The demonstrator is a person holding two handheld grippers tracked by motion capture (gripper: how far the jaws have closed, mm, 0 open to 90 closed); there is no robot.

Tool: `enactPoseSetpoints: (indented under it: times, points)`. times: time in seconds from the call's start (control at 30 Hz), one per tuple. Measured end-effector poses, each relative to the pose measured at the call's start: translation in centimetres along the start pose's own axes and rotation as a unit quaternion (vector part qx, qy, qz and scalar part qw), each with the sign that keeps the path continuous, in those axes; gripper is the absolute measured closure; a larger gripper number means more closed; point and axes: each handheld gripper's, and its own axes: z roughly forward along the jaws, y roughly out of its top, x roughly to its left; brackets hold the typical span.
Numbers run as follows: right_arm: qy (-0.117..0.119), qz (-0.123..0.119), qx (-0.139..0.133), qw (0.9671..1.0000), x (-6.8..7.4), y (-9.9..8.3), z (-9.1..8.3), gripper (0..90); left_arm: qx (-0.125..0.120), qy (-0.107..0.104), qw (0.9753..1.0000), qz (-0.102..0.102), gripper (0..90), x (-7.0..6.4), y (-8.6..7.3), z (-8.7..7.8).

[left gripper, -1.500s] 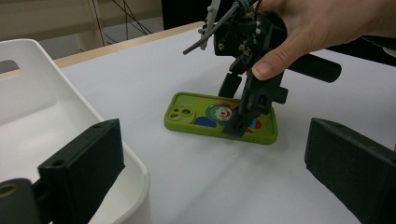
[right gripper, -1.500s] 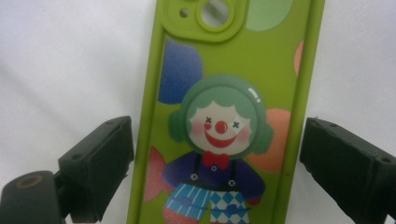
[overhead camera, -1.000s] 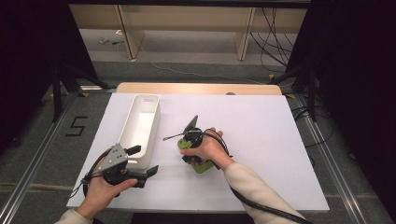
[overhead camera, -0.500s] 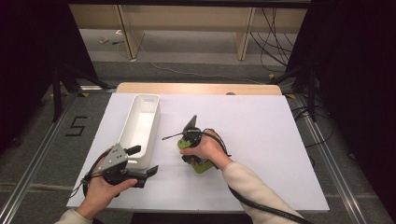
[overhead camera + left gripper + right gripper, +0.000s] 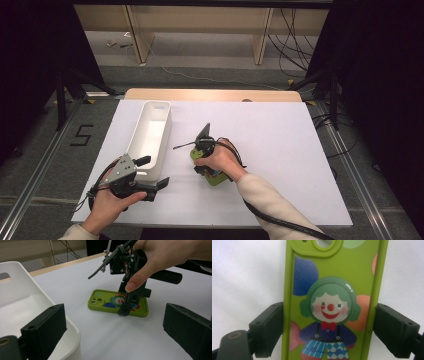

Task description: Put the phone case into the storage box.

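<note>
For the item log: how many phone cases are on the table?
1. A green clown-print phone case lies flat on the white table, right of the white bin, between the right gripper jaws. The bin's visible inside looks empty.

1. The place looks like a lab or a test room, not a home.
2. The white table stands between metal rails on a grey floor.
3. Loose cables lie on the floor behind.
4. A number "5" mark is on the floor, probably tape.
5. Dark curtains close both sides.
</note>
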Motion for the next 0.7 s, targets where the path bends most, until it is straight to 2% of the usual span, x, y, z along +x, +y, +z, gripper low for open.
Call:
enactPoseSetpoints:
  times: [0.43,0.7]
  points:
    - [0.001,0.002,0.006,1.0000,0.01,0.01,-0.09,16.2,0.000,0.001,1.0000,-0.001,4.6,0.01,0.00,-0.04]
    - [0.007,0.003,-0.003,1.0000,-0.13,-0.05,-0.75,16.3,0.000,0.001,1.0000,-0.001,4.8,0.01,0.01,-0.04]
